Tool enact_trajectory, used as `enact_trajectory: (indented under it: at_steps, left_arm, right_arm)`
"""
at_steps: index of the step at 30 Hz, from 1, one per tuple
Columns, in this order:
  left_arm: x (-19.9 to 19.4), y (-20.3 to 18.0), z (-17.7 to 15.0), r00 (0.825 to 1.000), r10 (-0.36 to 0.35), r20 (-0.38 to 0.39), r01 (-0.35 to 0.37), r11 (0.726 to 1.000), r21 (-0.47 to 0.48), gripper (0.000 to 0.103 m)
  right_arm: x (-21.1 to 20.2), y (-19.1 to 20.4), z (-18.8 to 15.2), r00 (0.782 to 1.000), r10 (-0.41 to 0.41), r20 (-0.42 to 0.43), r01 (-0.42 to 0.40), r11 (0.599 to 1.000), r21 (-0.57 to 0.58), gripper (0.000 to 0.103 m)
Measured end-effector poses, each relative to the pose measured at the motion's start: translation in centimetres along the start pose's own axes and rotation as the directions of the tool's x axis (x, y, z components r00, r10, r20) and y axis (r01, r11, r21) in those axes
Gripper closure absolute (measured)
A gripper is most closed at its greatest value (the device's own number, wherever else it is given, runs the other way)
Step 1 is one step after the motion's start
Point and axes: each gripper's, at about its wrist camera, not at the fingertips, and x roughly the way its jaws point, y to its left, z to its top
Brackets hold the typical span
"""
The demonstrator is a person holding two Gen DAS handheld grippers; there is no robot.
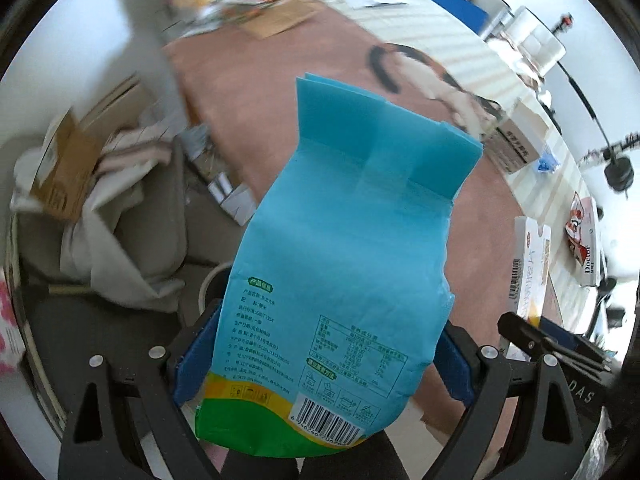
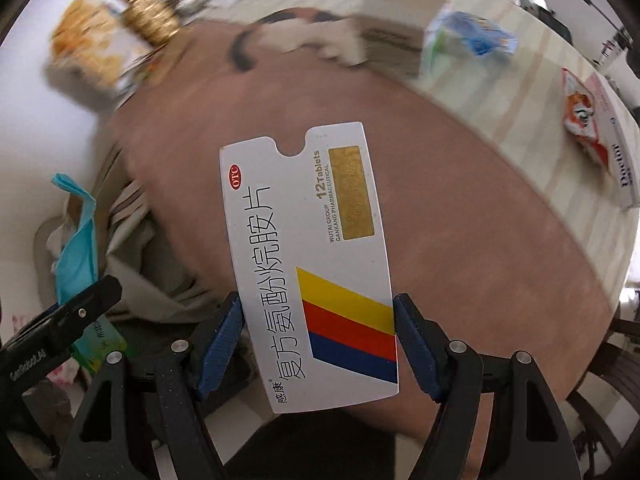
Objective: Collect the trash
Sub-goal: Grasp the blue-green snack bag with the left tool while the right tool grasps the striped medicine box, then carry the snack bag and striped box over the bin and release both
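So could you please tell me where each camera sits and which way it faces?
Left wrist: on the left gripper, looking along its fingers at the blue bag it grips; the right gripper shows at right.
Right wrist: on the right gripper, facing the white pill box it grips.
Both share the brown table.

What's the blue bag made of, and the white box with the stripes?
The light blue folded-top food bag in the left claw looks like thin matte paper or plastic film: it creases and crumples. The flat white medicine box with yellow, red and blue stripes in the right claw looks like smooth, printed cardboard, stiff with clean-cut edges.
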Motion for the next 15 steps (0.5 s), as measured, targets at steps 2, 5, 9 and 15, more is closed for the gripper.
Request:
enact_trajectory:
  at_steps: [2, 5, 9, 15]
  left_arm:
    - [0.0, 2.9, -1.6, 0.999, -0.029, -0.018, 0.028, 0.998, -0.052, 0.009]
    - [0.8, 7.2, -3.7, 0.998, -0.049, -0.047, 0.044, 0.992, -0.116, 0.009]
    - [3.2, 12.8, -5.6, 0.995, -0.058, -0.081, 0.040, 0.976, -0.213, 0.009]
    - [10.7, 19.3, -7.0, 0.983, -0.102, -0.154, 0.045, 0.941, -0.336, 0.009]
  right_arm:
    - [0.5, 3.7, -2.8, 1.000, 0.013, -0.008, -0.013, 1.000, -0.020, 0.026]
    - [2.8, 7.6, -6.4, 0.999, 0.024, -0.043, -0.026, 0.999, -0.048, 0.026]
    - [7.3, 11.3, -9.4, 0.995, 0.013, -0.102, -0.023, 0.996, -0.091, 0.026]
    - [15.4, 14.8, -12.8, 0.982, -0.029, -0.187, -0.006, 0.983, -0.183, 0.026]
